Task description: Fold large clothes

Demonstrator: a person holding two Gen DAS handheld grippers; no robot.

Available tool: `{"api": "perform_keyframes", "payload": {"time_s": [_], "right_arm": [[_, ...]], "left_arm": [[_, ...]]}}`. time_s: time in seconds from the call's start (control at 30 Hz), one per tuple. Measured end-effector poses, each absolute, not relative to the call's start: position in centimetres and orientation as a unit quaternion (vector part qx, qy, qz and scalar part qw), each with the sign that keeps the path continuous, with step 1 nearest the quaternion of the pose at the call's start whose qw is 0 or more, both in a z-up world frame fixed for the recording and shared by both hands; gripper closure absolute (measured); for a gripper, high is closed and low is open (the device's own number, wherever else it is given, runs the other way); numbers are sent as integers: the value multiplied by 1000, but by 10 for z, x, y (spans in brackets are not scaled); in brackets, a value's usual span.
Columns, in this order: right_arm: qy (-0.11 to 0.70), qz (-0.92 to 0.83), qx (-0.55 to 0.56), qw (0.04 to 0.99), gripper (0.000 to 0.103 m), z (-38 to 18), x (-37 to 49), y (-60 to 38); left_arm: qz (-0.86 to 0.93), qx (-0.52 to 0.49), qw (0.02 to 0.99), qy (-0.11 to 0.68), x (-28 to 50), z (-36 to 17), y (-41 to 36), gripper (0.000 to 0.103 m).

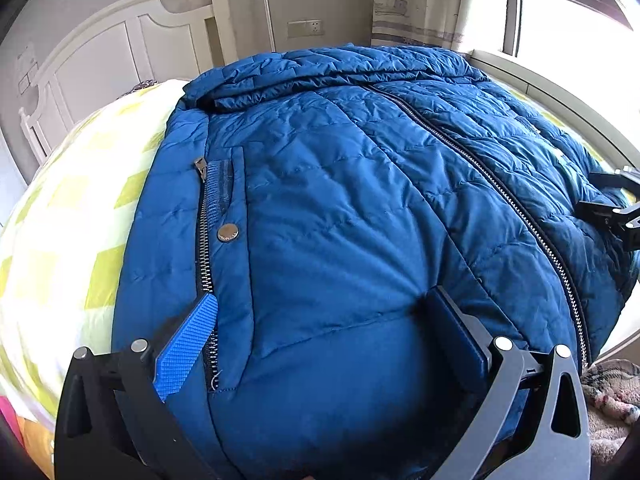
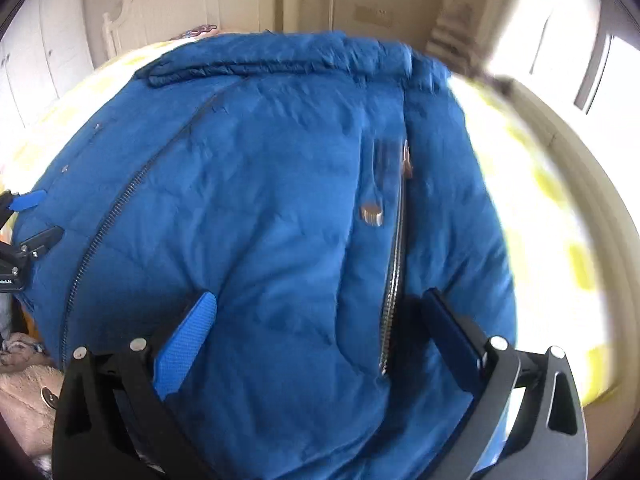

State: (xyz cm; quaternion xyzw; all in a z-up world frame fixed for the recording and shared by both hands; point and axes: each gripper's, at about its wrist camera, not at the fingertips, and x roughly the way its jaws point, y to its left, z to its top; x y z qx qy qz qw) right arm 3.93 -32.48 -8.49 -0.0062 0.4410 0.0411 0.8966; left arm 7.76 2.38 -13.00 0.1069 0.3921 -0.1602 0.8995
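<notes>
— Blue jacket [image 1: 340, 208] fills both my views; it lies flat, zipped, on the bed [image 1: 72, 208] with the yellow-checked sheet.

— And your tools?

— Left tool [image 1: 320, 320] sits spread wide over the hem beside a pocket zip [image 1: 204, 232]. Right tool [image 2: 320, 316] is equally wide apart, straddling the other pocket zip [image 2: 394, 264]. Neither grips fabric.

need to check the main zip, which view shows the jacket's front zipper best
The left wrist view: the front zipper runs sharp and unbroken down the blue jacket, teeth visible. The right wrist view shows the same zipper too, but motion-blurred, off to the left side.
</notes>
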Motion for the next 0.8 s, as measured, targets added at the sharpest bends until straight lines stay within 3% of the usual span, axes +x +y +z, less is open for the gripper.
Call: {"api": "perform_keyframes", "payload": {"time_s": [0.3, 0.47, 0.63, 0.8], "right_arm": [[439, 17, -22, 898, 2, -81, 37, -328], [433, 24, -14, 901, 2, -74, 24, -338], [411, 15, 47, 910, 2, -67, 5, -375], [421, -4, 81, 904, 2, -81, -6, -402]], "left_arm": [[-163, 101, 898, 395, 77, -128, 26, 4], [-165, 39, 914, 368, 56, -115, 66, 4], [-147, -18, 914, 378, 49, -121, 117, 4], [-140, 16, 914, 379, 40, -134, 116, 4]]}}
